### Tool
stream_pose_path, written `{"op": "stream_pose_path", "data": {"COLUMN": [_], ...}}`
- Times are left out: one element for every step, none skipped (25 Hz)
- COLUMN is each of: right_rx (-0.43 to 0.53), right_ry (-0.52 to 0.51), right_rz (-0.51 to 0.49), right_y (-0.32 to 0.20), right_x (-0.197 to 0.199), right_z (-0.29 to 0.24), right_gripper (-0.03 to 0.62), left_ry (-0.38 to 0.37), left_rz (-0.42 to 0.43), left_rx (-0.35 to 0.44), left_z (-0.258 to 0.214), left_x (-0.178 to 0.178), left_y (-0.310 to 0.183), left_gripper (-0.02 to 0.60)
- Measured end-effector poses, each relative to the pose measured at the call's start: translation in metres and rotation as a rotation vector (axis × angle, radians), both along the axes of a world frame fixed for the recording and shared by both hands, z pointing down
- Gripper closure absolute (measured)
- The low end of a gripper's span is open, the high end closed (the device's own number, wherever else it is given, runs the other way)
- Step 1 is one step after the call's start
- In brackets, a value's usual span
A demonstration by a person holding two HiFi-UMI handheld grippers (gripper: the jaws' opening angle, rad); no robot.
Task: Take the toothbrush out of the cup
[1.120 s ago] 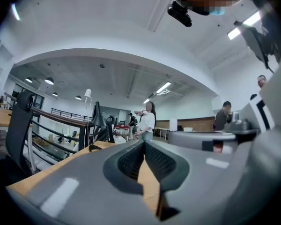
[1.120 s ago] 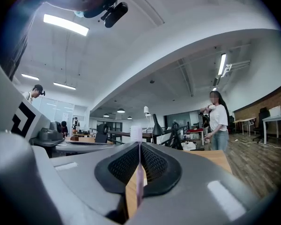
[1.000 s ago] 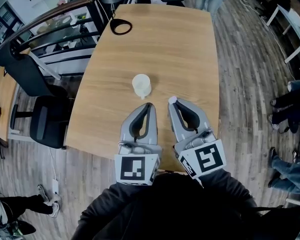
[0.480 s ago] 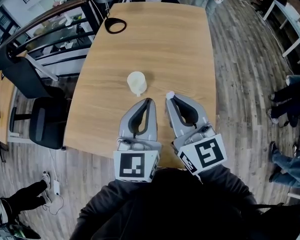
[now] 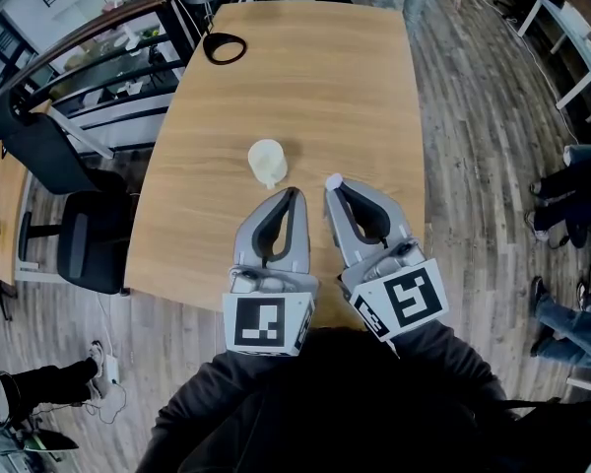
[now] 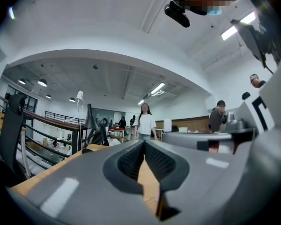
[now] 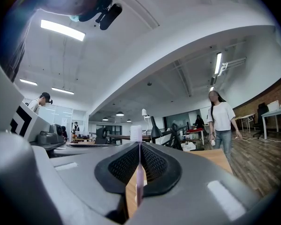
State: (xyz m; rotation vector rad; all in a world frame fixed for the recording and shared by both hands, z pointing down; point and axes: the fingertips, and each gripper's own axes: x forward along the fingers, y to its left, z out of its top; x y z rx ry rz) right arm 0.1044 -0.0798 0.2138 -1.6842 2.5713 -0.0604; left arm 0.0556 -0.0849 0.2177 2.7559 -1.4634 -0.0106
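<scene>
The wide wooden worktop (image 5: 305, 77) holds the white cup (image 5: 267, 163), which stands just ahead of the left claw (image 5: 294, 195) and a little to its left, with no brush sticking out of it. The left claw is pinched shut with nothing in it. The right claw (image 5: 332, 187) is squeezed tight on the thin toothbrush (image 7: 136, 133), whose bristle end pokes out past the claw tips, so the job looks done.

The wooden table (image 5: 355, 97) bears a white cup (image 5: 267, 162) and a black ring (image 5: 224, 47).
</scene>
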Motion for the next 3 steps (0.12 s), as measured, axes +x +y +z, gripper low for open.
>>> {"op": "stream_pose_path", "data": {"right_rx": [0.0,0.0,0.001], "right_ry": [0.0,0.001,0.001], "right_rz": [0.0,0.0,0.001], "right_y": [-0.0001,-0.0002,-0.0003], "right_x": [-0.0001,-0.0002,-0.0002], "right_z": [-0.0003,-0.0006,-0.0008], "right_gripper": [0.585,0.585,0.585], "left_ry": [0.0,0.0,0.0], "left_rz": [0.001,0.003,0.004], "left_rx": [-0.002,-0.006,-0.009], "left_z": [-0.0002,-0.0001,0.0], "left_x": [0.0001,0.0002,0.0003], "left_y": [0.0,0.0001,0.0002], "left_gripper": [0.574,0.574,0.574]}}
